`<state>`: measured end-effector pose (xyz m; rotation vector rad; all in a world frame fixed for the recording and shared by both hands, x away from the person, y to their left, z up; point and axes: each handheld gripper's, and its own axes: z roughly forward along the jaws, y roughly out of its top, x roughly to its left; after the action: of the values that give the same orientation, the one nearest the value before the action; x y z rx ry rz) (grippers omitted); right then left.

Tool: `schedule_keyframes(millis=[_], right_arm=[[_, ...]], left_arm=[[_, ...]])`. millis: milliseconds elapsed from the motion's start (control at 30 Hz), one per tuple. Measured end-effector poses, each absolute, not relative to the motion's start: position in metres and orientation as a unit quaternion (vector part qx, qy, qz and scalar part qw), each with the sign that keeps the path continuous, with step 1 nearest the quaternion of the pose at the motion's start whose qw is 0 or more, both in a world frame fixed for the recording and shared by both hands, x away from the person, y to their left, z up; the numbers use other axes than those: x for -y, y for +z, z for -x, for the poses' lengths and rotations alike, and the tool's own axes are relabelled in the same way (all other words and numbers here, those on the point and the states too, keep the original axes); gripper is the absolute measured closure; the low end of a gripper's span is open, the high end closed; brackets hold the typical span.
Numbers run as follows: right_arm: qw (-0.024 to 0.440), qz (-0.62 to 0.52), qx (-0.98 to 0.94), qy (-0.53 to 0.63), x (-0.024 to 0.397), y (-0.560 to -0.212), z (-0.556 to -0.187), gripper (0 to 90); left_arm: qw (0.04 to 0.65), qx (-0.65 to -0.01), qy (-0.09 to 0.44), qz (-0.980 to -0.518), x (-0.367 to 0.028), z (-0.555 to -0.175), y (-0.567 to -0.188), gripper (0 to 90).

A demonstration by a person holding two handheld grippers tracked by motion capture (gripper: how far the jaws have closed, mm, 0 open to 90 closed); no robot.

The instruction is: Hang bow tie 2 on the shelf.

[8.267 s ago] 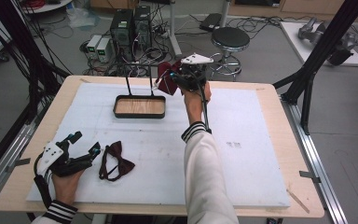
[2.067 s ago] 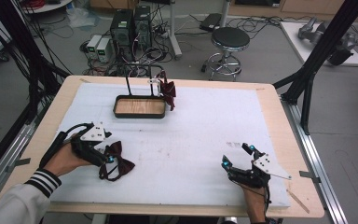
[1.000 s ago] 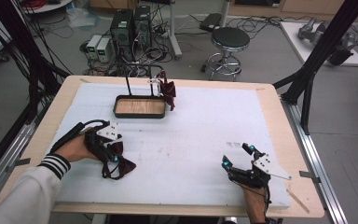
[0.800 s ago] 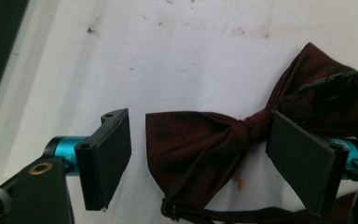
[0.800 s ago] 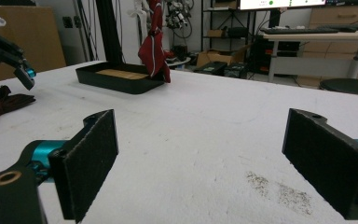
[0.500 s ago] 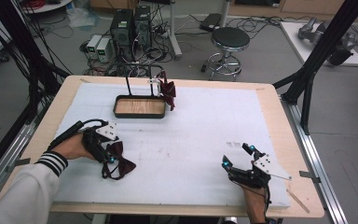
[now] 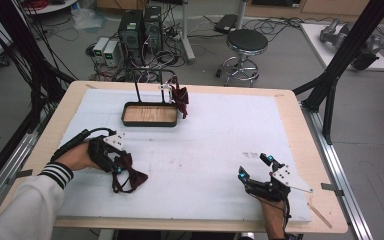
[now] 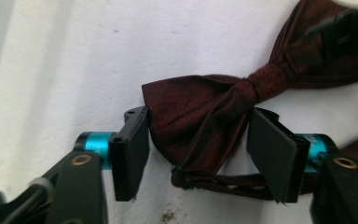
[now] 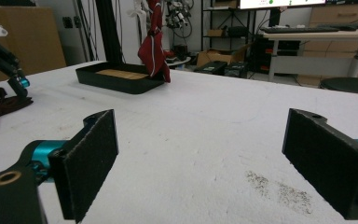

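**Closing on the second bow tie**

From the high view, your left gripper (image 7: 114, 161) sits over the dark maroon fabric bow tie (image 7: 128, 177) near the left edge of the white foam worktop (image 7: 220, 135), towards its near corner. Your right gripper (image 7: 256, 171) rests near the right near corner, well apart from it. At the far edge stands a black tray with a wooden floor (image 7: 150, 114); another maroon bow tie (image 7: 181, 99) hangs on its upright post.

In the left gripper view, your jaws have just been closing and bracket one wing of the tie (image 8: 200, 116), left of the knot. The pads look close to the cloth but not yet pressing. Finish the squeeze before you lift, probably for carrying to the tray's rack.

In the right gripper view, your jaws stand wide apart over bare foam, holding nothing.
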<state>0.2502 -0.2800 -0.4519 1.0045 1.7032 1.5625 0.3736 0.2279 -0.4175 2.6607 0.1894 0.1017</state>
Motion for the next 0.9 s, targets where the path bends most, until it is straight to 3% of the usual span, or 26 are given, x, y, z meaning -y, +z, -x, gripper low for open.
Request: schedule_keyframes(millis=[167,567,900], right_arm=[[0.305,-0.380,-0.643,0.590,0.280,-0.452,-0.250,9.7],[0.305,-0.381,-0.644,0.589,0.280,-0.452,-0.250,9.7],[0.306,-0.380,-0.644,0.589,0.280,-0.452,-0.251,9.7]], left_arm=[[0.233,-0.071,0.029,-0.969,-0.228,-0.372,-0.417,45.9],[0.234,-0.111,0.017,-0.966,-0.232,-0.370,-0.410,79.8],[0.233,-0.124,0.019,-0.964,-0.234,-0.366,-0.407,82.9]])
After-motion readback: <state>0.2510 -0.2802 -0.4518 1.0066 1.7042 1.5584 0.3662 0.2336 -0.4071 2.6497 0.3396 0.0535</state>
